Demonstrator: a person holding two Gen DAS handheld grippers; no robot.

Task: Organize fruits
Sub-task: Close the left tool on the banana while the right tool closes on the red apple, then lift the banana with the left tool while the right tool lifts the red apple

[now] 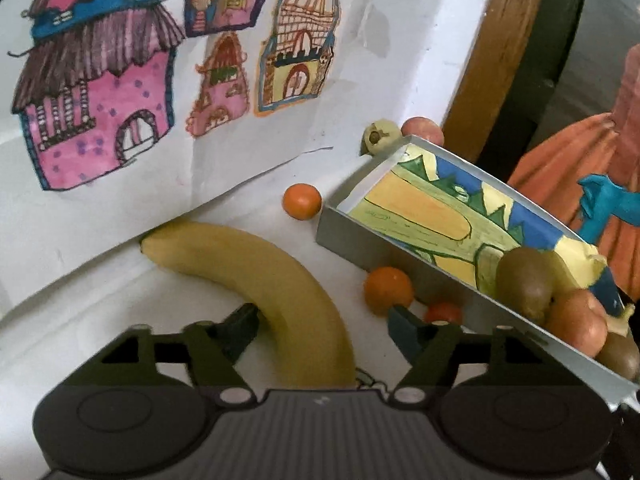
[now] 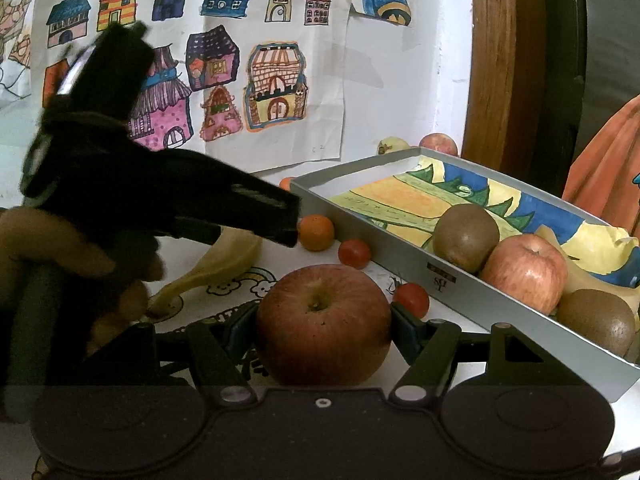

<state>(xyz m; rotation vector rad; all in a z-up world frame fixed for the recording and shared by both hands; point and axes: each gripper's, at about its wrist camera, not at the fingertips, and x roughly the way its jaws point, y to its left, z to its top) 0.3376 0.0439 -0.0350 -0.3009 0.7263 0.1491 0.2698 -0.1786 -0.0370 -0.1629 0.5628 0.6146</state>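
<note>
In the left wrist view, a yellow banana (image 1: 280, 276) lies on the white table between the fingers of my left gripper (image 1: 322, 318), which is open; its left pad touches the peel and the right pad stands clear. In the right wrist view, a big red apple (image 2: 322, 324) fills my right gripper (image 2: 322, 330), with both pads against its sides. The grey tray (image 2: 440, 292), lined with a drawing, holds a kiwi (image 2: 466, 236), a red apple (image 2: 528, 272) and another kiwi (image 2: 596, 320). The left gripper's black body (image 2: 160, 192) hangs over the banana (image 2: 224, 260).
Loose on the table by the tray are two small oranges (image 1: 302, 201) (image 1: 388, 290) and cherry tomatoes (image 2: 354, 253) (image 2: 412, 298). A pale fruit (image 1: 378, 136) and an apple (image 1: 422, 128) sit behind the tray. Drawings cover the wall (image 1: 120, 80). A person in orange cloth (image 1: 560, 160) stands right, beside a wooden frame (image 2: 496, 60).
</note>
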